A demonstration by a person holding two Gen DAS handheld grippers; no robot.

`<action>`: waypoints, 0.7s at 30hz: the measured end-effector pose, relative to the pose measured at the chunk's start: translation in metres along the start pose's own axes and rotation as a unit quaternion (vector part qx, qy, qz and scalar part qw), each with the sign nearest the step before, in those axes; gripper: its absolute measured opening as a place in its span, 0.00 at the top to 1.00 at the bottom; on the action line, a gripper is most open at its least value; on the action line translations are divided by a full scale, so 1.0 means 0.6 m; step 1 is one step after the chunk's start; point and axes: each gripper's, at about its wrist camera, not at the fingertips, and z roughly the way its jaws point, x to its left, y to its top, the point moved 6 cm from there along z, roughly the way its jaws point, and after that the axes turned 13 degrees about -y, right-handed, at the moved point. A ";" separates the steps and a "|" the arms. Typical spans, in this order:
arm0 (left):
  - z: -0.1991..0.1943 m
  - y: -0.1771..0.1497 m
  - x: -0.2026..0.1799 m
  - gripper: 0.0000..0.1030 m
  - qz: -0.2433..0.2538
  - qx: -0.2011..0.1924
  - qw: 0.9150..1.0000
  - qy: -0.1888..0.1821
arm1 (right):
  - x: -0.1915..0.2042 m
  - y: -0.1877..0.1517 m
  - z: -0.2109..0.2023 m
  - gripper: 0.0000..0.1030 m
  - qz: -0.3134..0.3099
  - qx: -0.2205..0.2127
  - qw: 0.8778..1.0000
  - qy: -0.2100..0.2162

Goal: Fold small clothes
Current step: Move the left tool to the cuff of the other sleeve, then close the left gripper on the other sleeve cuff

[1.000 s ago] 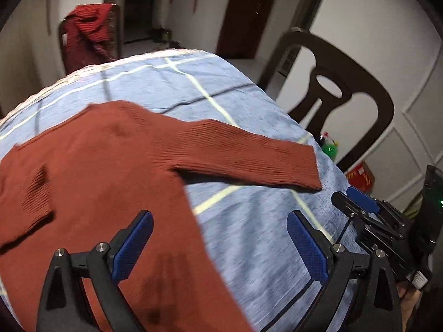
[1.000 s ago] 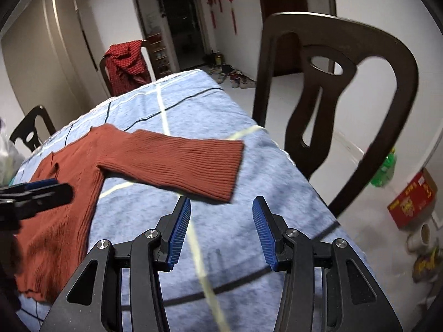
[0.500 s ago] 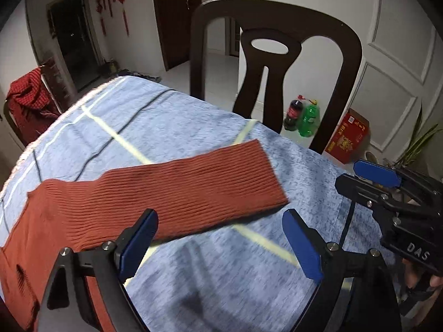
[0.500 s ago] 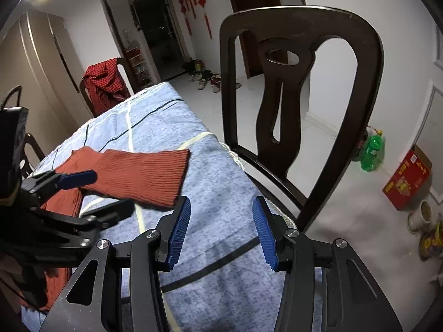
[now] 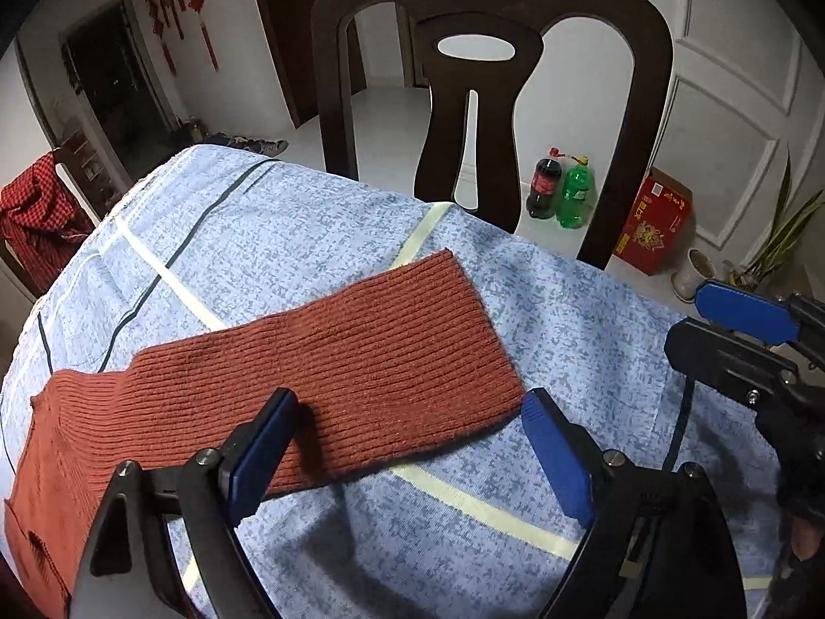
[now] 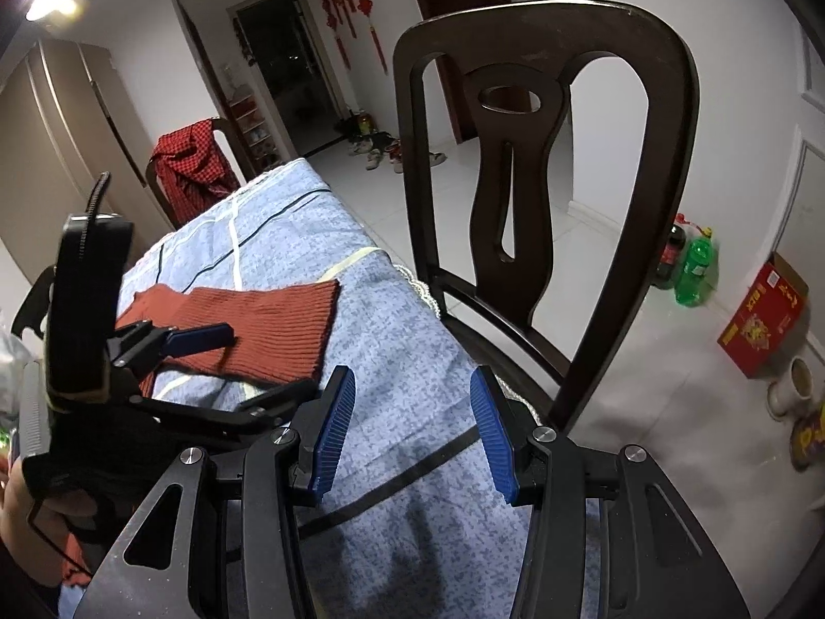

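Item: rust-red ribbed sweater, lying flat on the worktop under a blue mottled cloth with pale stripes, one sleeve stretched toward the edge beside a dark wooden chair. Left gripper: fingers spread wide though just closing a little, nothing gripped, one finger over the sleeve and the other just past its cuff. Right gripper: fingers partly open and empty, above bare cloth near the worktop edge, beside the chair.
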 end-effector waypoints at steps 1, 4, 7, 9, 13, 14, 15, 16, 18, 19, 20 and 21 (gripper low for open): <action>0.001 0.001 0.000 0.13 -0.002 -0.001 1.000 -0.001 | 0.001 0.000 0.000 0.54 -0.002 0.000 1.000 -0.001; 0.003 0.007 0.006 0.21 -0.012 -0.002 1.000 -0.012 | 0.006 -0.001 -0.001 0.54 -0.001 0.000 1.000 0.004; 0.004 0.011 0.006 0.31 -0.006 -0.004 1.000 -0.011 | 0.007 -0.002 -0.001 0.54 0.000 0.002 1.000 0.004; 0.004 0.011 0.006 0.37 -0.007 -0.005 1.000 -0.014 | 0.008 -0.003 0.000 0.54 0.000 0.004 1.000 0.005; -0.001 0.015 0.011 0.60 -0.003 -0.009 1.000 -0.010 | 0.011 -0.002 -0.003 0.54 0.002 0.004 1.000 0.008; -0.003 0.015 0.013 0.66 -0.004 -0.011 1.000 -0.009 | 0.012 -0.002 -0.003 0.54 0.002 0.004 1.000 0.008; -0.006 0.016 0.017 0.68 -0.006 -0.012 1.000 -0.006 | 0.014 -0.001 -0.003 0.54 0.001 0.005 1.000 0.009; -0.009 0.017 0.022 0.71 -0.009 -0.015 1.000 -0.005 | 0.015 -0.001 -0.003 0.54 0.001 0.005 1.000 0.009; -0.017 0.017 0.032 0.73 -0.019 -0.024 1.000 -0.002 | 0.017 -0.002 -0.005 0.54 0.005 0.008 1.000 0.013; -0.021 0.016 0.037 0.73 -0.024 -0.027 0.999 -0.001 | 0.018 -0.002 -0.006 0.54 0.006 0.009 1.000 0.015; -0.025 0.016 0.042 0.75 -0.028 -0.030 0.999 0.001 | 0.020 -0.001 -0.007 0.54 0.006 0.008 1.000 0.017; -0.030 0.015 0.046 0.76 -0.032 -0.034 0.999 0.002 | 0.023 -0.002 -0.009 0.54 0.006 0.007 1.000 0.017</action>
